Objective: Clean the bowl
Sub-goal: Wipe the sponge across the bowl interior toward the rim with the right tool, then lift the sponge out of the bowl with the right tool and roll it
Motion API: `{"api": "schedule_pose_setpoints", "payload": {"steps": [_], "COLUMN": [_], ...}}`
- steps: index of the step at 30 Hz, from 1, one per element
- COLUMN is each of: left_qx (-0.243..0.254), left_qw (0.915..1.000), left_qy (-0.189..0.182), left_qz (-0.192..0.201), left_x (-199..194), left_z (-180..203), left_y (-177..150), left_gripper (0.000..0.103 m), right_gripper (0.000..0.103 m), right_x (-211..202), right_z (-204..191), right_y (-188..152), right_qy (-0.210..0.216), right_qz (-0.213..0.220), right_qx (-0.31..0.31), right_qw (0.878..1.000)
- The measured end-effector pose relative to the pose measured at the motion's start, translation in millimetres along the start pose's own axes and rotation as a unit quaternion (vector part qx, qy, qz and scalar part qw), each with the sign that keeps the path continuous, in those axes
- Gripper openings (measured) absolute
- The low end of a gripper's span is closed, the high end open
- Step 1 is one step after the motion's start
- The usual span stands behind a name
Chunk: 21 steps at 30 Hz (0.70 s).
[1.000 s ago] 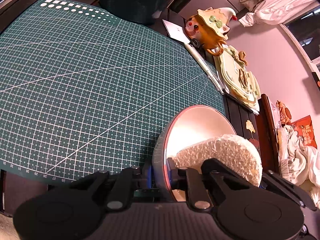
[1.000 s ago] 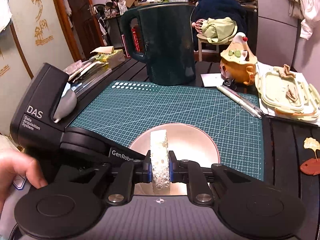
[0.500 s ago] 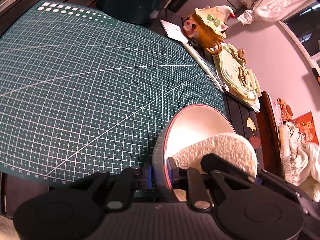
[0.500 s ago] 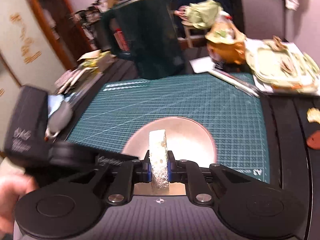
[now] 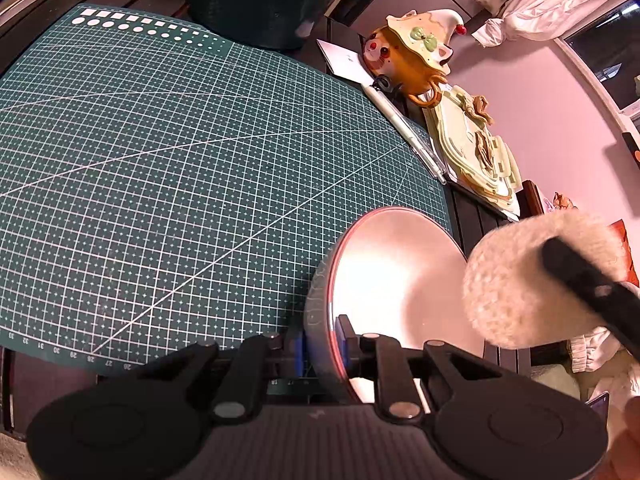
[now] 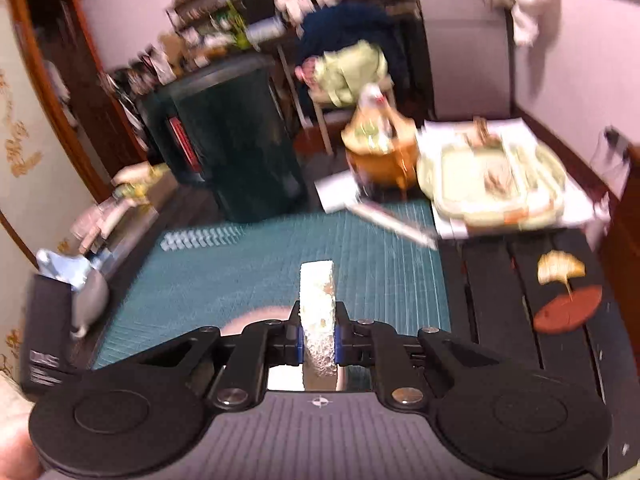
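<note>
Your left tongs [image 5: 322,350] are clamped on the rim of the shiny round metal bowl [image 5: 400,276], tilted at the near right corner of the green gridded cutting mat [image 5: 180,168]. Right tongs [image 6: 318,340] pinch the white porous sponge [image 6: 318,312], clear of the bowl.

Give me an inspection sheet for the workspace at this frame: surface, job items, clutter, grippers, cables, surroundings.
Surface: green cutting mat on a dark slatted table.
Job's things: metal bowl at the mat's near right corner; white sponge outside the bowl.
Clutter: dark green jug, orange figurine pot, pen, pale green tray, leaf ornament.
Grippers: left gripper shut on the bowl's rim; right gripper shut on the sponge.
Cables: nothing seen.
Surroundings: crowded shelves, clothes on a chair; right wrist view is blurred.
</note>
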<state>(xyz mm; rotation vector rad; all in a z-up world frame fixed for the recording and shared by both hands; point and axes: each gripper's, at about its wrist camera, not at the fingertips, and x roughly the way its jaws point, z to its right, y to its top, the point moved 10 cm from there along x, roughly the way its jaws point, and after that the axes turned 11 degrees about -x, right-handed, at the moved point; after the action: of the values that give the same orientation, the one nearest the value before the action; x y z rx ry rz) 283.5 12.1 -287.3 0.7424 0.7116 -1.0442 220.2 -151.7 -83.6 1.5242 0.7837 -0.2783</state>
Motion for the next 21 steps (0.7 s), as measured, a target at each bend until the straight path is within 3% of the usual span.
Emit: {"api": "schedule_pose_setpoints", "payload": {"steps": [3, 9, 12, 15, 19, 21], "left_qx": [0.0, 0.001, 0.001, 0.001, -0.001, -0.001], "left_qw": [1.0, 1.0, 1.0, 1.0, 1.0, 1.0], "left_qy": [0.0, 0.001, 0.001, 0.002, 0.0, 0.0], "left_qz": [0.0, 0.0, 0.001, 0.001, 0.0, 0.0], "left_x": [1.0, 2.7, -3.6, -8.3, -26.2, -33.3], "left_z": [0.9, 6.3, 19.2, 31.0, 49.4, 53.7], "left_y": [0.4, -2.6, -12.4, -16.5, -31.4, -37.1], "left_gripper": [0.017, 0.017, 0.017, 0.018, 0.018, 0.018], "right_gripper": [0.012, 0.012, 0.012, 0.012, 0.011, 0.011], "right_x": [3.9, 43.5, 50.2, 47.6, 31.9, 13.6], "right_z": [-16.9, -29.2, -24.2, -15.2, -8.5, -6.6], "right_y": [-4.3, -39.4, -44.7, -46.8, -36.6, -20.6], "right_qy": [0.041, 0.038, 0.019, -0.022, -0.051, -0.072], "right_qz": [-0.005, -0.09, -0.099, -0.1, -0.071, -0.034], "right_qx": [-0.004, -0.026, -0.034, -0.053, -0.072, -0.088], "right_qw": [0.999, 0.995, 0.994, 0.993, 0.994, 0.993]}}
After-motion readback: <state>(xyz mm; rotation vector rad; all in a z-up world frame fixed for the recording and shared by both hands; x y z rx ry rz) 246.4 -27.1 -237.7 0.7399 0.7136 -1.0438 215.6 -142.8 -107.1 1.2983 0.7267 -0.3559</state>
